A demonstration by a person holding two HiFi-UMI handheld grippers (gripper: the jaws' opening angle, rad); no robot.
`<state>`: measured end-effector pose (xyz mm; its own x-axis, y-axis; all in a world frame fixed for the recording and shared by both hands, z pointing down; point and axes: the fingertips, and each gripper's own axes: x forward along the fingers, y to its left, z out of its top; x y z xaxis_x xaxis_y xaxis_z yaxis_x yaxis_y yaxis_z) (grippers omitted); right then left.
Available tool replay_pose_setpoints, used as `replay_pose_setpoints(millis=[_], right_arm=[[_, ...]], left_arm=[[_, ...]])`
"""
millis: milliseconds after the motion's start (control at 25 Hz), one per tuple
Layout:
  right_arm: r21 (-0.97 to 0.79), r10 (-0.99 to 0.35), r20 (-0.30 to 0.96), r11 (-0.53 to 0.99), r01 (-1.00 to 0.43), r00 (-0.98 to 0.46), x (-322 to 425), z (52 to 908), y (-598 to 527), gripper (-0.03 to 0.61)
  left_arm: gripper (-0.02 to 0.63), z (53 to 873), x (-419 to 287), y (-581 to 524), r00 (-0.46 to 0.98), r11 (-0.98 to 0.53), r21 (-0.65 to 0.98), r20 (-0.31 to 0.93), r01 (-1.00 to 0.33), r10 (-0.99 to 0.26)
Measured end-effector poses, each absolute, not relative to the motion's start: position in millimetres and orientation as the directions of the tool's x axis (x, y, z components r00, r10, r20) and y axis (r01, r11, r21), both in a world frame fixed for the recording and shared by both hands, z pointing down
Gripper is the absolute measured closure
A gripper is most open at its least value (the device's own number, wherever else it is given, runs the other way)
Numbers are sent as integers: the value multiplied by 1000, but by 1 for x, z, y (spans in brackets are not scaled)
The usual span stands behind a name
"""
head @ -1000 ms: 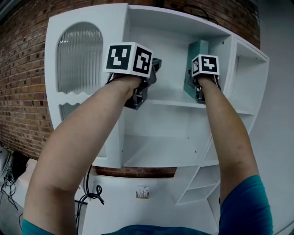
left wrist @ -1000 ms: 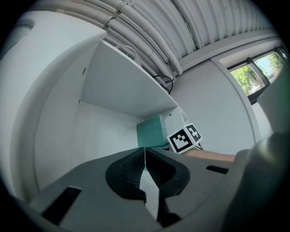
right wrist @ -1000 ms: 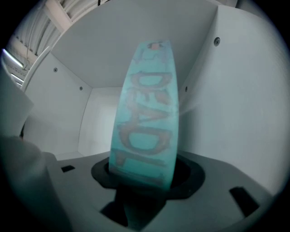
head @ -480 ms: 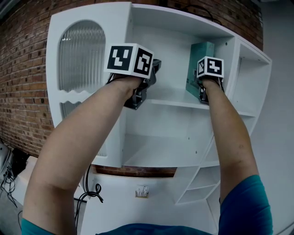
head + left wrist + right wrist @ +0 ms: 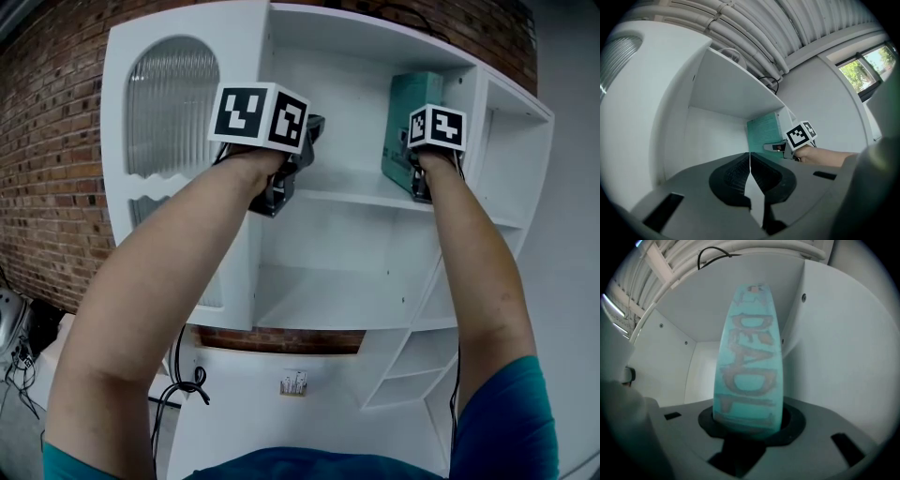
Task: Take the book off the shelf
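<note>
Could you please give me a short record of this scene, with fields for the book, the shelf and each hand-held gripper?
book: teal book, upright at the right end of the shelf, close to the side wall
shelf: white upper shelf of an open cabinet
right hand-held gripper: right hand-held gripper, jaws closing on the book's spine, which sits between them
left hand-held gripper: left hand-held gripper, jaws together, nothing between them, left of the book
task state: book not yet off the shelf
</note>
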<state>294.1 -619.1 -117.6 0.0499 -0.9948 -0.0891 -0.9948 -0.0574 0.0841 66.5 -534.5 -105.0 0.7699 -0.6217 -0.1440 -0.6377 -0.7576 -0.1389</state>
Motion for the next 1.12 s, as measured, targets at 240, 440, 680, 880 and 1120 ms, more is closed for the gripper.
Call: replay_pose_setpoints(millis=[240,440,680,880,1120], right_arm=[[90,-992,-126,-21,-996,10,279,-128,-582,413],[85,-987,-158,-10,-996,-4,273,-129,-543,413],[90,-983,-175,40,-995,-55,262,-123,-497,413],[114,-977,-188,79,-990,-100,255,-113,-455,413],[144,-967,-192,139,-980,-166,251,-93,-409,413]], left_arm=[[594,-107,61,-518,767,-752,-153,-161,-641,-621],[594,-109,58,-487,774,-756,-172,-189,-632,-604],[594,-102,57,-459,778,-754,-196,-189,-628,-599],[594,-96,51,-435,767,-745,-188,-198,-640,-610],[594,-79,50,-404,773,-750,-189,-198,-634,-603]])
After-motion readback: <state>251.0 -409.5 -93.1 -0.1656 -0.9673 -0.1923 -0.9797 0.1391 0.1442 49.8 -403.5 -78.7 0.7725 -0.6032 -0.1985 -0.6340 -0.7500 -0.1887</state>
